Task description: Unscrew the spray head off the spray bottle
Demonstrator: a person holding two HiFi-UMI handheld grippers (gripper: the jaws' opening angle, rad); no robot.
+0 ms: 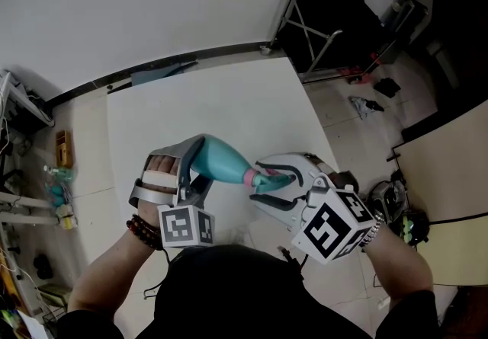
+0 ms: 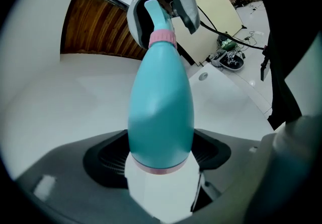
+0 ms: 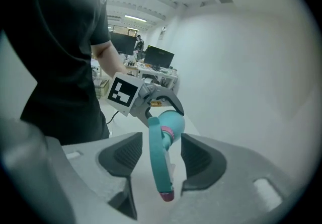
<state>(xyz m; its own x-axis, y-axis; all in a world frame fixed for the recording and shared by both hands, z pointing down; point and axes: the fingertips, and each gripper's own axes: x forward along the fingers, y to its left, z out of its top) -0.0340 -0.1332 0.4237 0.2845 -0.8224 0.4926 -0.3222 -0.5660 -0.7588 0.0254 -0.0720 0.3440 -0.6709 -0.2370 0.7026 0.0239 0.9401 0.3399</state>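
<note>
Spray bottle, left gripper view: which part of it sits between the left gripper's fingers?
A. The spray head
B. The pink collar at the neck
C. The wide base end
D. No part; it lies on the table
C: the spray bottle has its wide base end between the fingers of the left gripper, and its spray head points away, toward the right gripper.

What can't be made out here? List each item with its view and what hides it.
- Screw thread, and so how far it is loosened: under the pink collar, every view.
- Spray head nozzle: head view, tucked inside the right tongs.
- Shelf clutter: head view, too small, cut off by the left edge.
</note>
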